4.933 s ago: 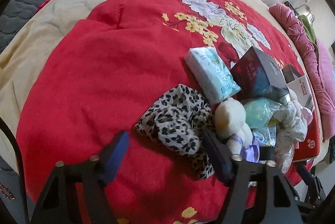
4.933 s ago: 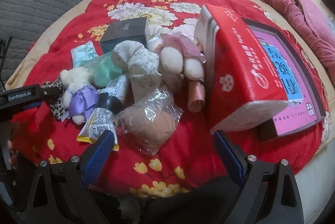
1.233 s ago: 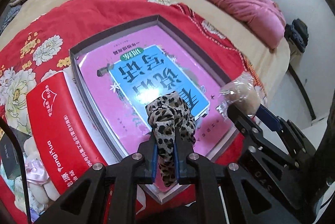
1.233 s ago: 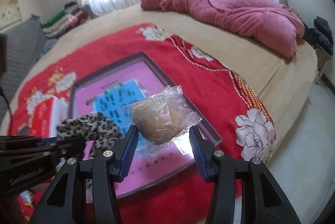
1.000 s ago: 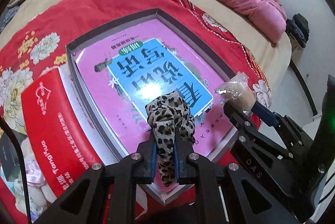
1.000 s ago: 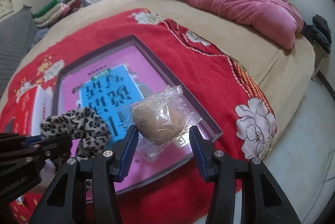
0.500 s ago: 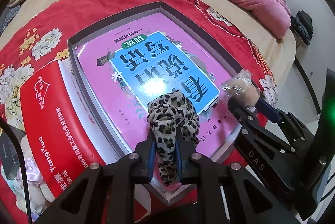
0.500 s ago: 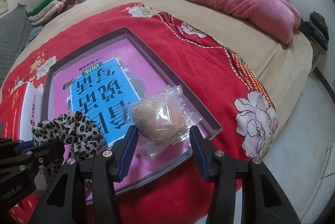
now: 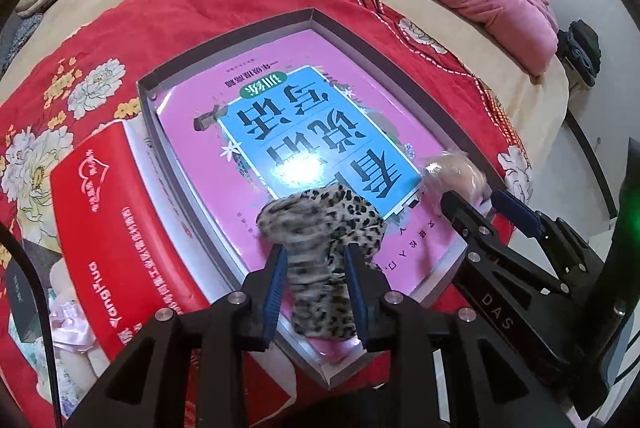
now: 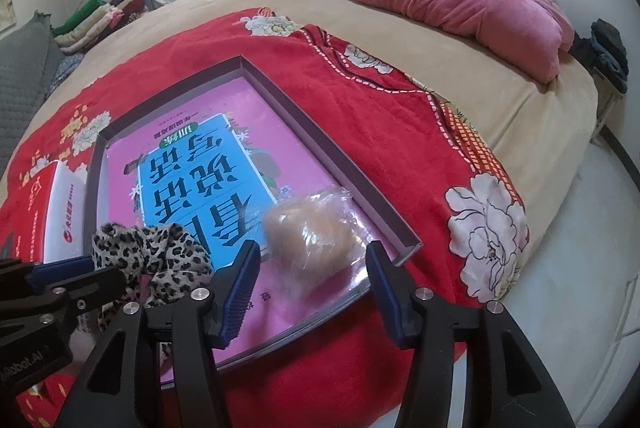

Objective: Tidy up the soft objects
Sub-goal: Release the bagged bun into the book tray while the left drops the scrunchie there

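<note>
Both grippers hang over the near end of one shallow grey-walled box (image 10: 320,144) that lies on the red floral blanket (image 10: 400,132) near the bed's near corner. Beyond the box's far wall the blanket is bare. The box floor, a pink and blue printed sheet, is uncovered across its far half. The left gripper (image 9: 316,264) has its jaws opening; one leopard-print cloth (image 9: 332,228) sits between them, blurred, over the box's near edge. The right gripper (image 10: 312,264) has its jaws opening too, standing clear of one plastic-wrapped tan lump (image 10: 312,232) at the box's near right corner. One red pack (image 9: 104,228) lies touching the box's left wall.
</note>
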`<state>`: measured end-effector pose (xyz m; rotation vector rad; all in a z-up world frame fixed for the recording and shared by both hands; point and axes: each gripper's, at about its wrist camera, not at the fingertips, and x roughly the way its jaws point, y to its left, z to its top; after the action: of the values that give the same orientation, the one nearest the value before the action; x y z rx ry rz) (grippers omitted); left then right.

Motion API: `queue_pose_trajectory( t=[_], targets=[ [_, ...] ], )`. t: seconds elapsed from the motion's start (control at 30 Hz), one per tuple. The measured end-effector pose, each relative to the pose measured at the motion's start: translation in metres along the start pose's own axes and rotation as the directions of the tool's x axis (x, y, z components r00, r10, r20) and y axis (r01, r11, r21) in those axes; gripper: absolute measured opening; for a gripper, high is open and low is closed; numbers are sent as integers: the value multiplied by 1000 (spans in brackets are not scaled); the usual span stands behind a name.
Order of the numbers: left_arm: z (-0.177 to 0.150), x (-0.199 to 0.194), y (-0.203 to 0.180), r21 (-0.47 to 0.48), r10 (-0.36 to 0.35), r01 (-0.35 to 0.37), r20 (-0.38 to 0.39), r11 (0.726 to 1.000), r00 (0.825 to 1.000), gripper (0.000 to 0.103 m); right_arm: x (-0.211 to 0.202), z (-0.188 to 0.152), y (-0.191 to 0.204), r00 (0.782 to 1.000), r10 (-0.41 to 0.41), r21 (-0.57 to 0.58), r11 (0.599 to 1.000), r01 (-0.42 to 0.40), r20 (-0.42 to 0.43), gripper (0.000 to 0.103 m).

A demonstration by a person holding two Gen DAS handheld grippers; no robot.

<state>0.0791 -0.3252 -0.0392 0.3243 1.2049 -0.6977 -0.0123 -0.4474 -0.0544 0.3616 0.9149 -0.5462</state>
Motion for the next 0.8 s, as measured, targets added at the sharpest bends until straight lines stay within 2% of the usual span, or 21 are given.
queue_pose_trajectory(
  t=[0.13,0.27,0.5,0.57,0.8],
  targets=[
    [-2,-12,1,1,-2,2,26,1000,1000,31,-2,0,-1,1000,-8,3,1000,8,3,61],
    [-5,-25,-1,9,7,-8,55,1000,998,48,-6,0,-4,1000,-15,19,1000,14,11,63],
    [-13,-43,-3,24,33,-36,95,999,995,50,-21,0,-13,999,-1,68,998,-2,43,68],
    [-16,-48,-1,17,30,-32,103,999,994,51,-27,0,-12,998,0,71,997,-4,56,72],
    [-29,-62,4,-9,25,-24,125,1000,992,55,-46,0,-2,996,-12,59,998,8,84,74]
  ],
)
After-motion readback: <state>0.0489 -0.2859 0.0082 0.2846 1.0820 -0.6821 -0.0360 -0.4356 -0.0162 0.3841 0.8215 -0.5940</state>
